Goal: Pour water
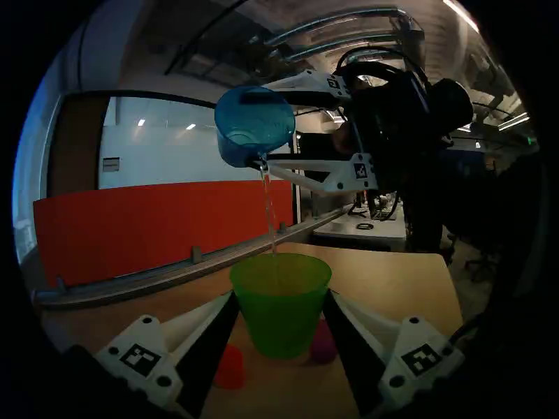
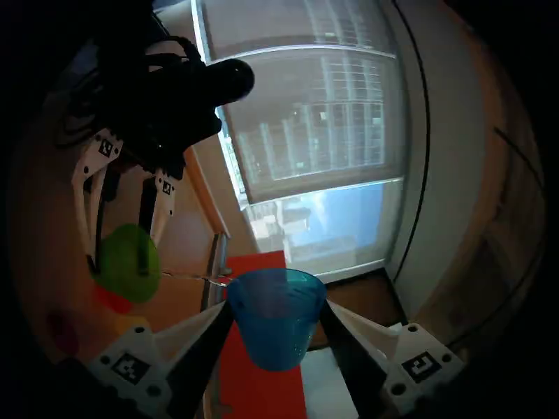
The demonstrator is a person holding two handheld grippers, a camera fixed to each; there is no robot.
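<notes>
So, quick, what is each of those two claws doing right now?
Left gripper: closed on the green cup, held upright.
Right gripper: closed on the blue cup, tipped, pouring water into the green cup.

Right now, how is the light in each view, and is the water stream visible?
Left gripper view: dim foreground, but the stream shows clearly from blue cup into green cup. Right gripper view: bright window glares behind, left side dark, stream thin and faint.

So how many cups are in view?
4: blue cup tilted in the right gripper, green cup in the left gripper, red cup and pink cup on the table beside it. More may be hidden.
</notes>
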